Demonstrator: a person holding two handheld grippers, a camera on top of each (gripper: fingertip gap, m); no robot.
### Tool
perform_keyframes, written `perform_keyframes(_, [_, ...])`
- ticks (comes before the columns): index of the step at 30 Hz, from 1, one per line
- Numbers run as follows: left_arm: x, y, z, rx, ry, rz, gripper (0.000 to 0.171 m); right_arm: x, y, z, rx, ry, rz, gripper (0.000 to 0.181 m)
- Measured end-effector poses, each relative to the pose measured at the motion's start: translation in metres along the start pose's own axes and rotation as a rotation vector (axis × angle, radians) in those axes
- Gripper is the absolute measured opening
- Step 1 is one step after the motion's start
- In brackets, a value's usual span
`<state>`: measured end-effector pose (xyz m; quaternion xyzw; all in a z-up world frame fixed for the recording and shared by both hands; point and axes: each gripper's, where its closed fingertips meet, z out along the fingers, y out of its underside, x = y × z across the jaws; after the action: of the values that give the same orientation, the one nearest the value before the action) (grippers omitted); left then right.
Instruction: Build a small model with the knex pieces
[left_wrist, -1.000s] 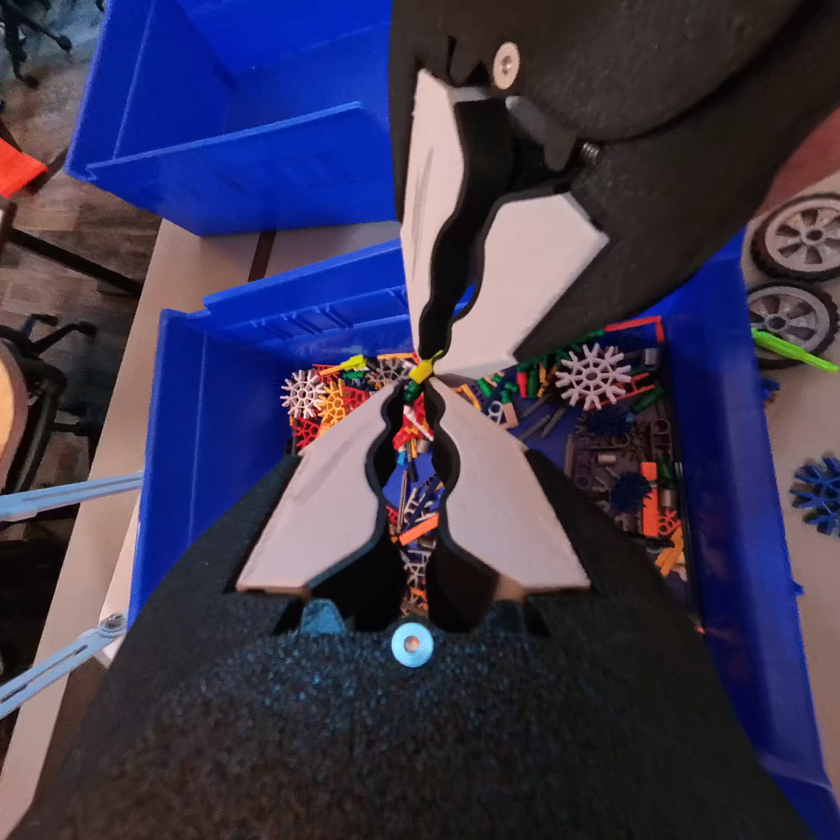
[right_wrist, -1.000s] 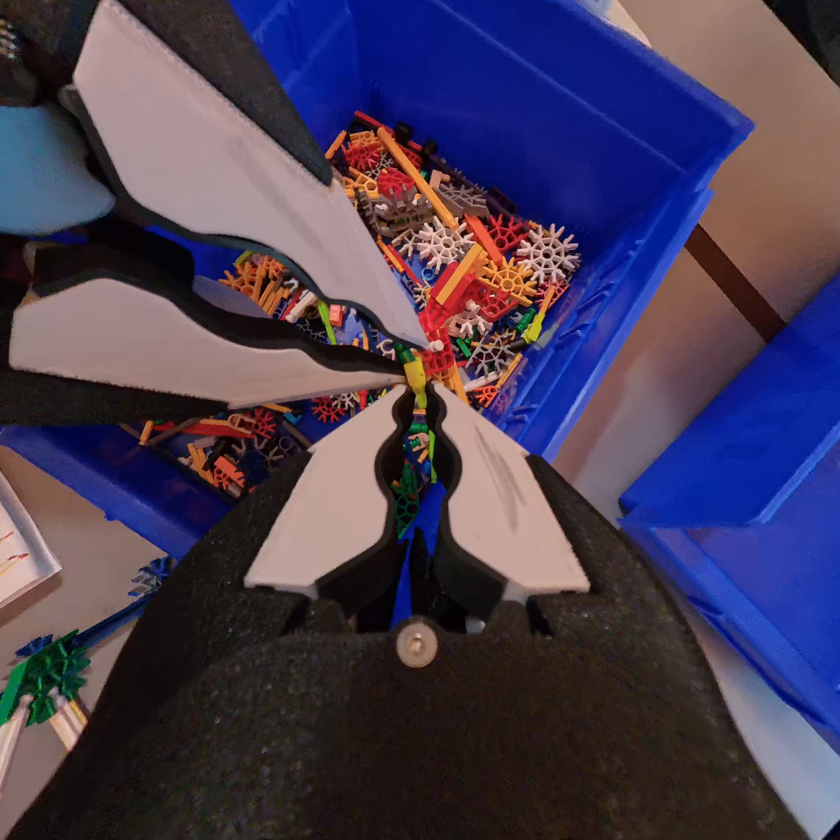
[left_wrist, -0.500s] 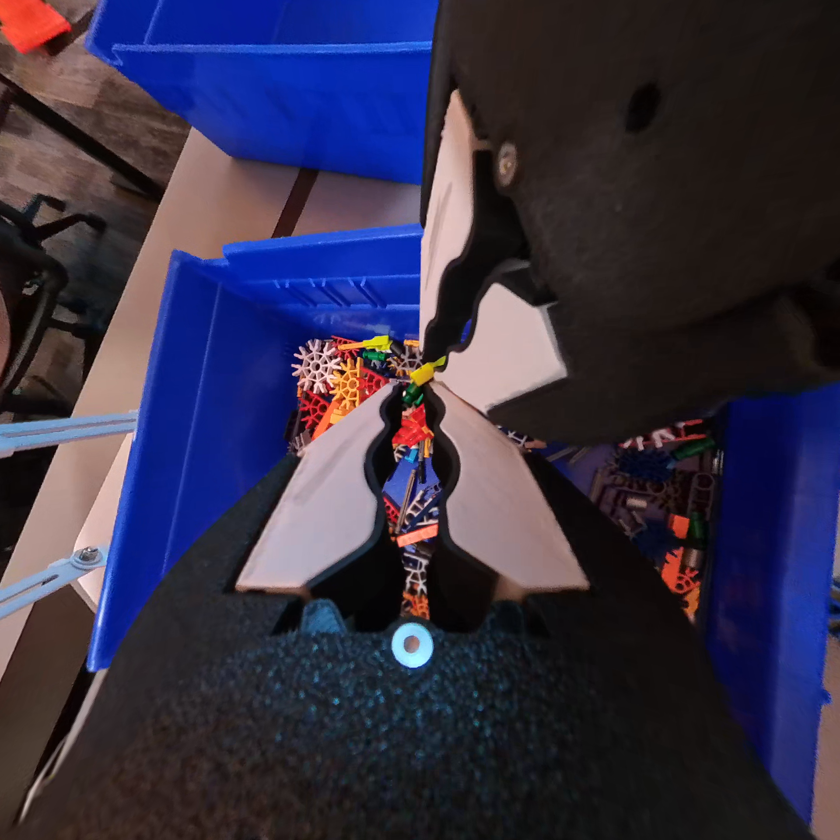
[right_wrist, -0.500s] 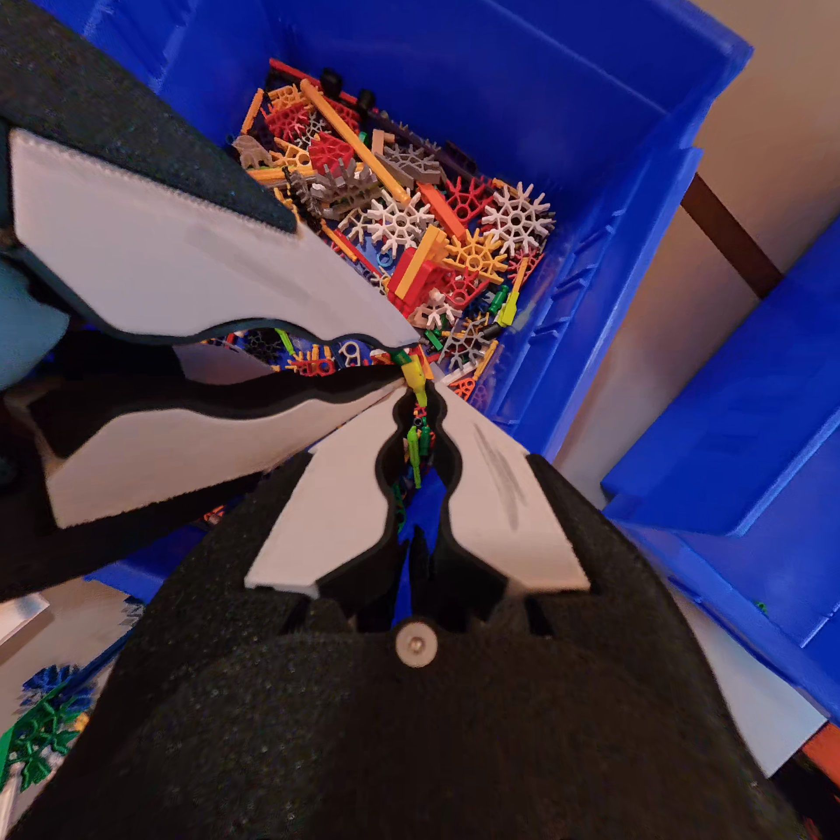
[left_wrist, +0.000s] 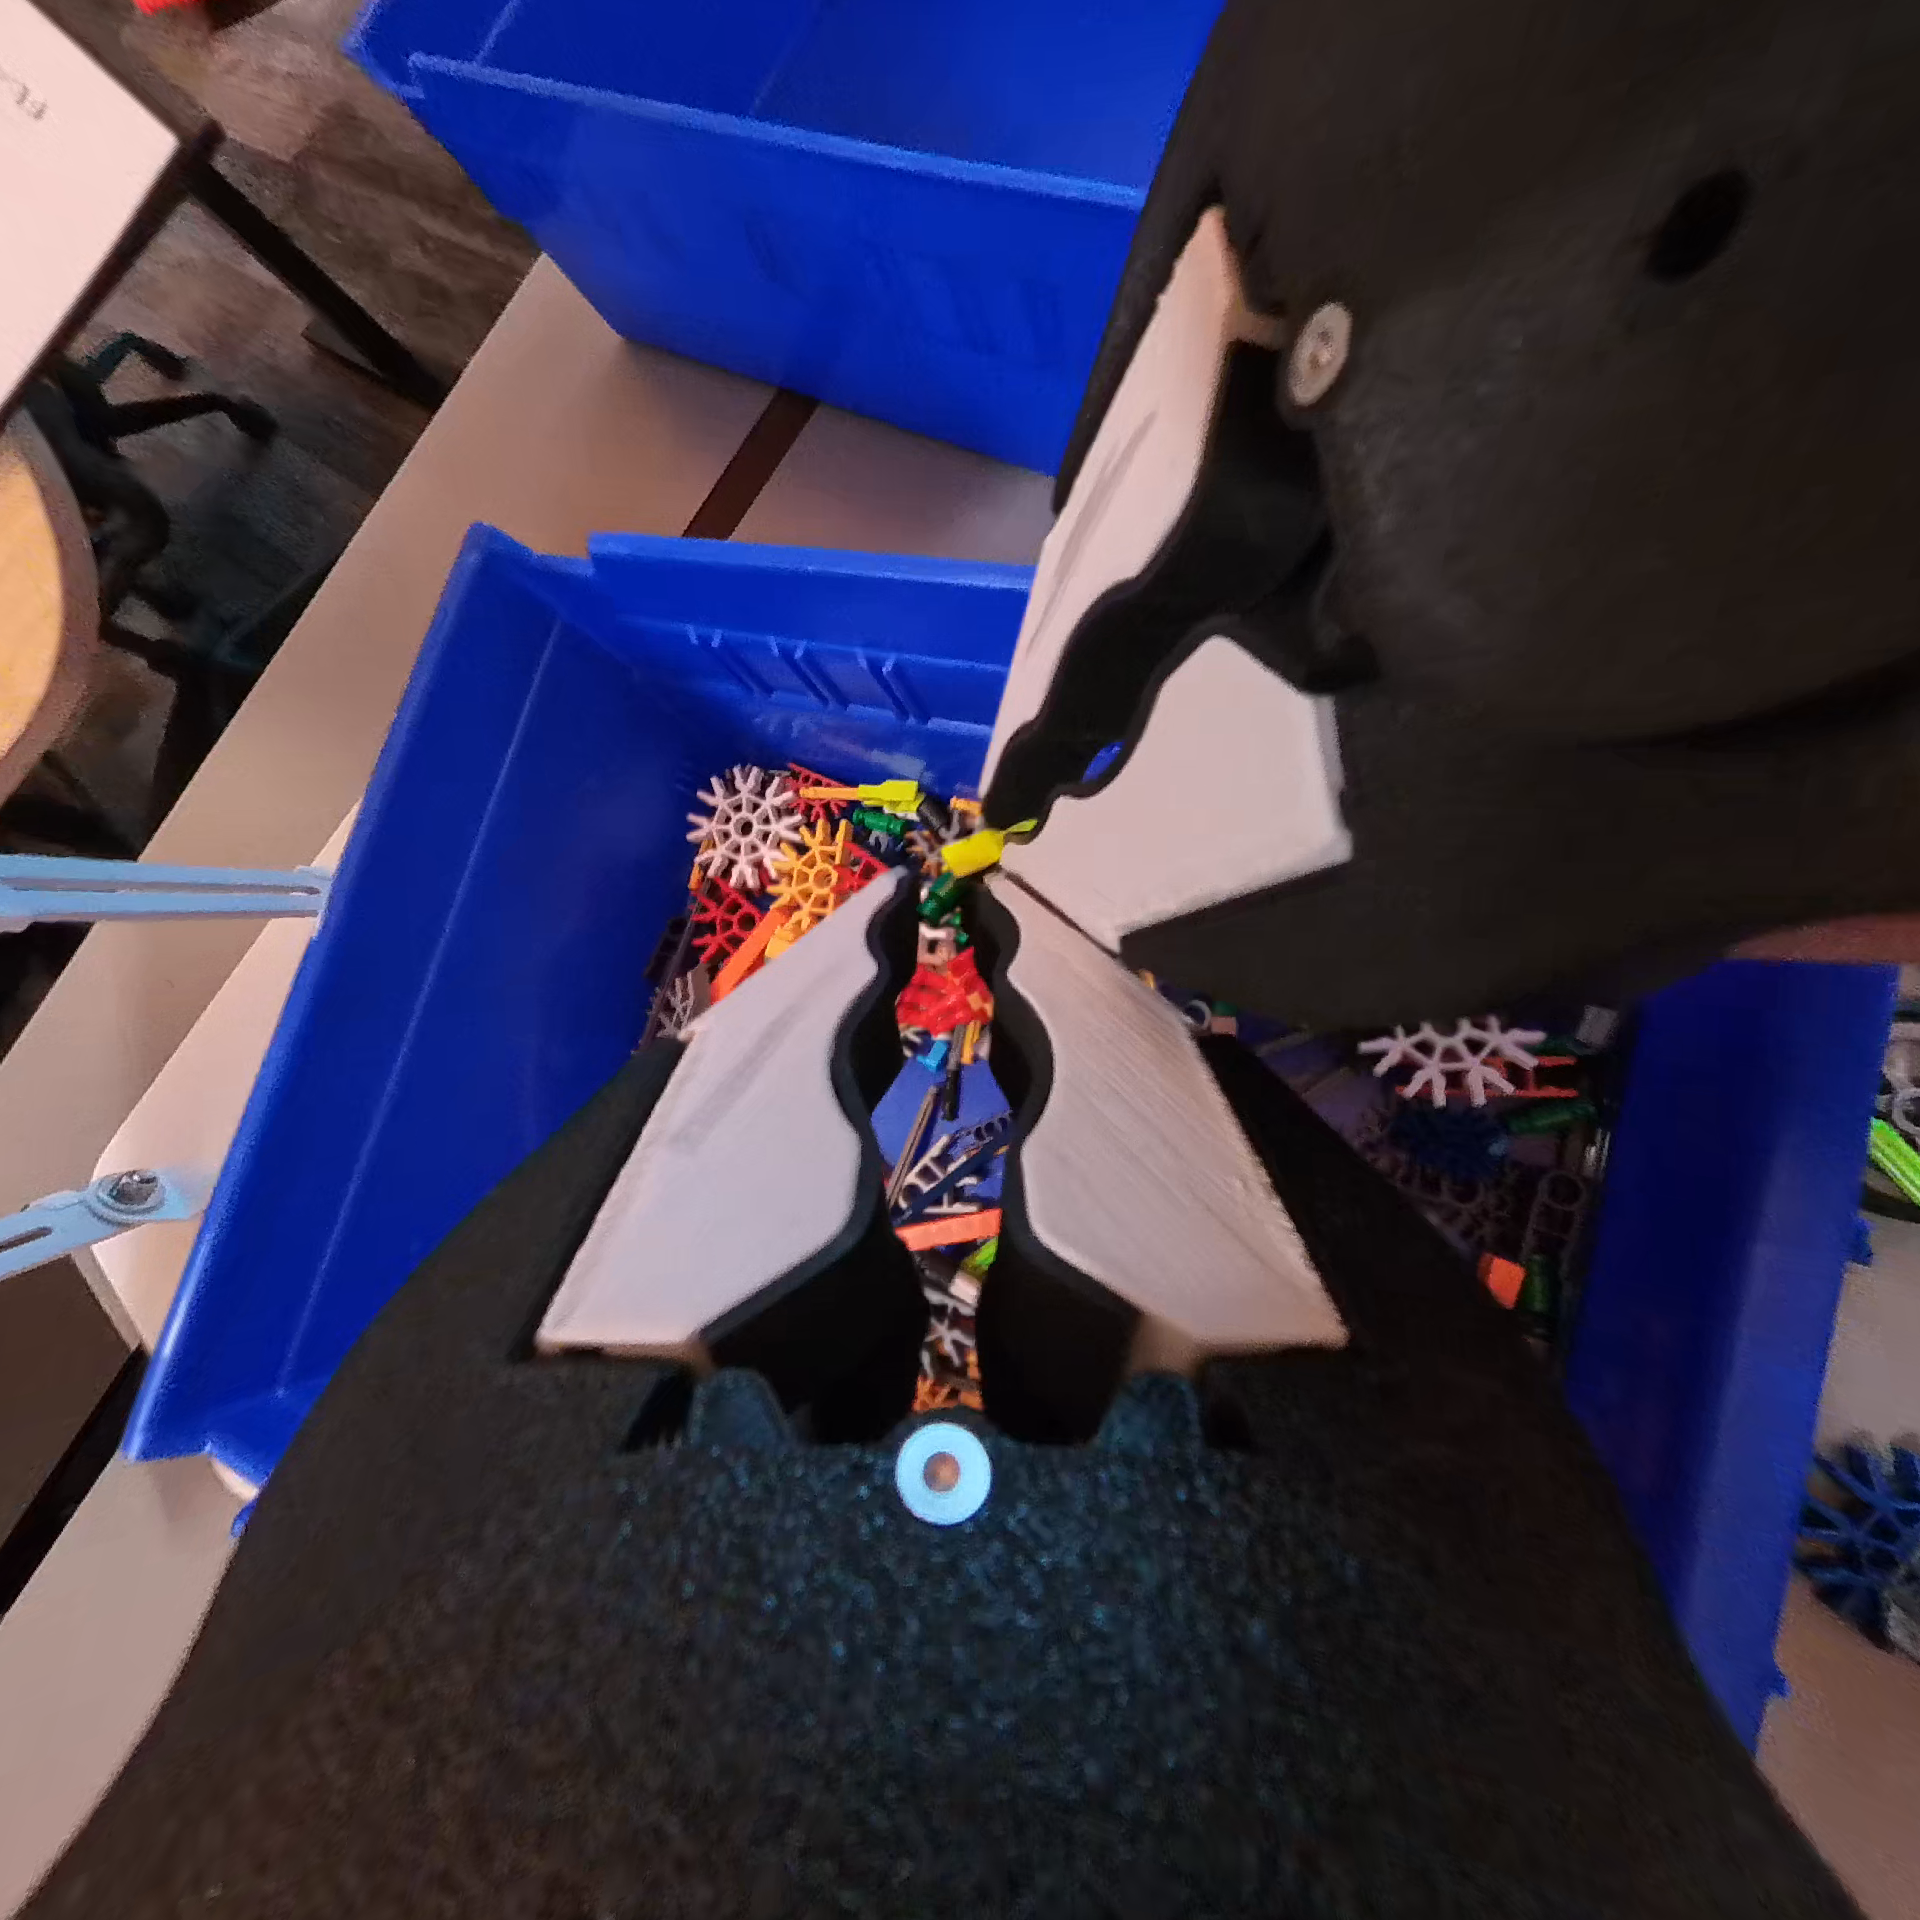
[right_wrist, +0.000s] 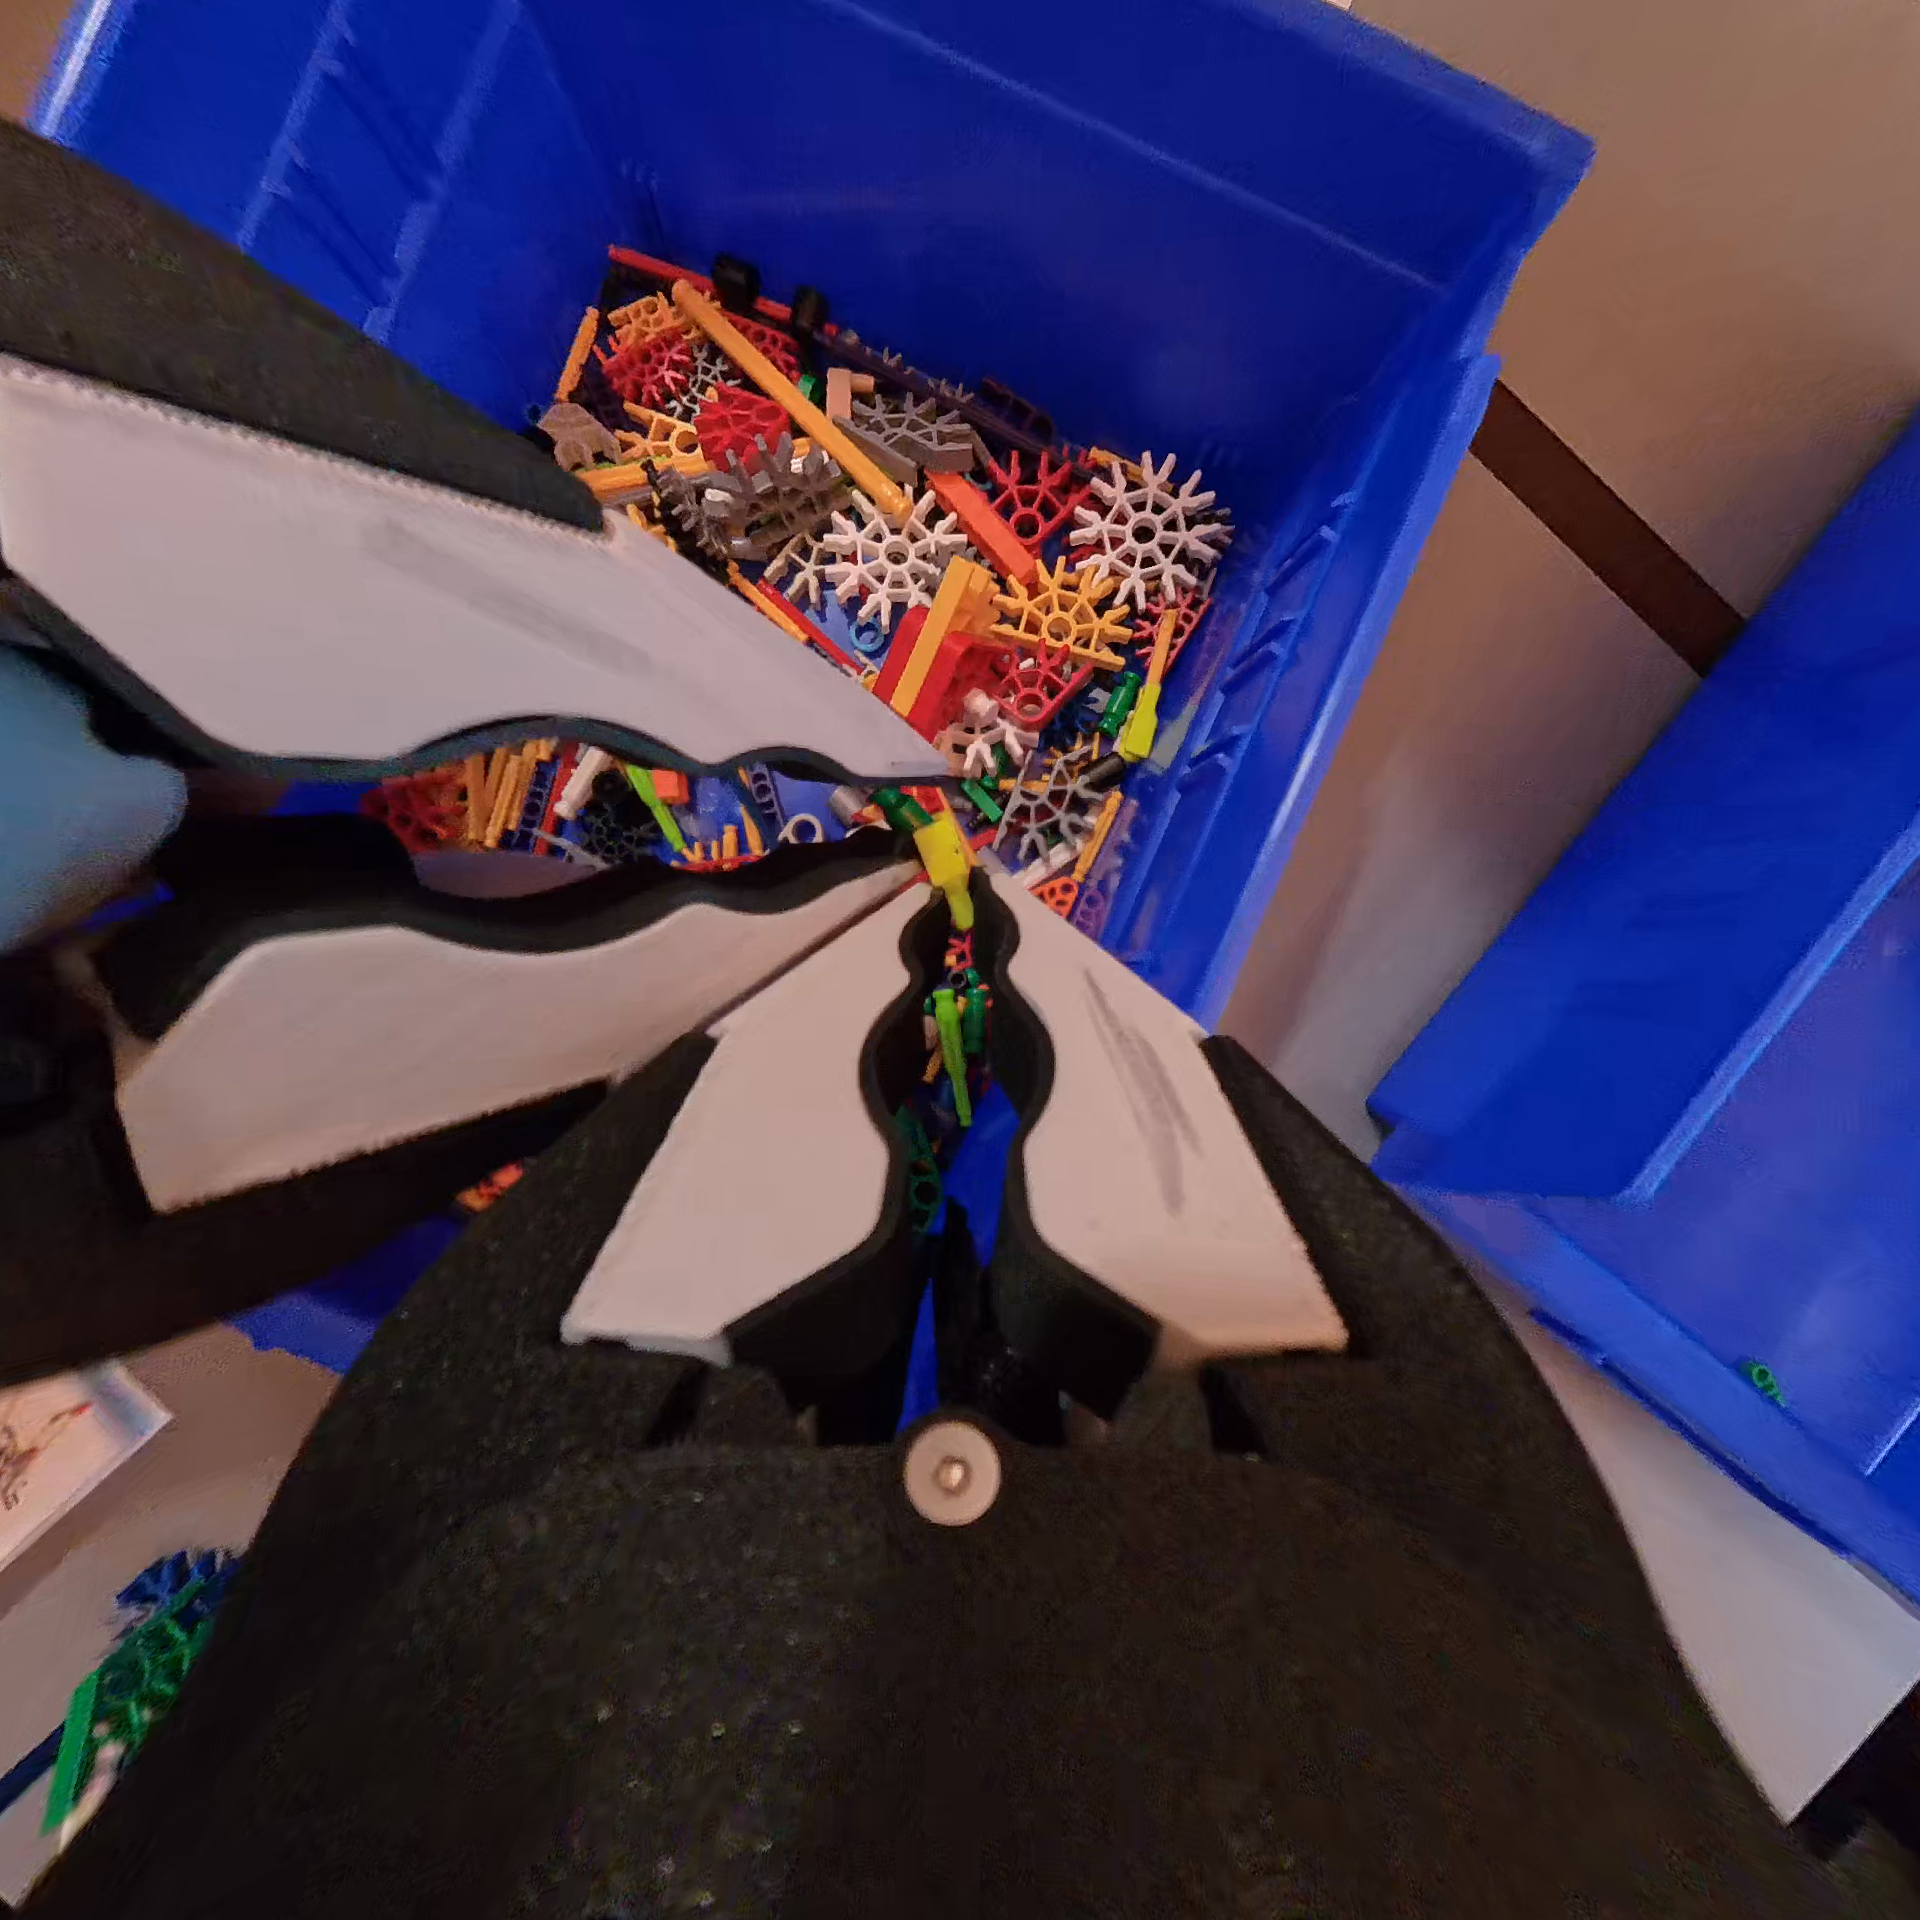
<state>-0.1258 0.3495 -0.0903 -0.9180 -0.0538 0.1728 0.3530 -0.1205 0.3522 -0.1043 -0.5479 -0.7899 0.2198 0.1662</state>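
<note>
Two hand-held grippers meet tip to tip above a blue bin (left_wrist: 436, 997) of mixed plastic construction pieces. The left hand-held gripper (left_wrist: 940, 899) is closed on the green end of a small rod (left_wrist: 940, 896). The right hand-held gripper (right_wrist: 956, 899) is closed on the yellow end (right_wrist: 943, 847) of that rod, coming in from the left gripper's upper right. Directly below both tips lie white snowflake connectors (right_wrist: 1143, 530), a yellow connector (right_wrist: 1060, 613) and red pieces (right_wrist: 743, 421). A second blue bin (left_wrist: 831, 239) sits beyond the left gripper on the pale bench (left_wrist: 582, 416).
</note>
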Motion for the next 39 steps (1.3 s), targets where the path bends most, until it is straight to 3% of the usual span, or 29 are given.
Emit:
perform_keyframes(13, [0.012,-0.023,-0.049,0.191,0.389,0.058,0.007,-0.028,-0.013,-0.05,0.29,-0.314,-0.036,0.0])
perform_keyframes(16, [0.013,-0.031,-0.061,0.244,0.426,0.055,0.006,-0.03,-0.017,-0.06,0.344,-0.342,-0.006,0.001])
perform_keyframes(23, [0.007,-0.032,-0.052,0.267,0.216,0.069,0.006,-0.019,-0.019,-0.049,0.329,-0.209,0.041,0.0])
perform_keyframes(31, [-0.004,-0.024,-0.039,0.19,-0.022,0.072,0.006,-0.012,-0.024,-0.031,0.299,-0.14,0.099,0.0])
perform_keyframes(39, [-0.011,-0.019,-0.025,0.109,-0.135,0.015,0.004,-0.005,-0.022,-0.018,0.21,-0.101,0.139,0.0])
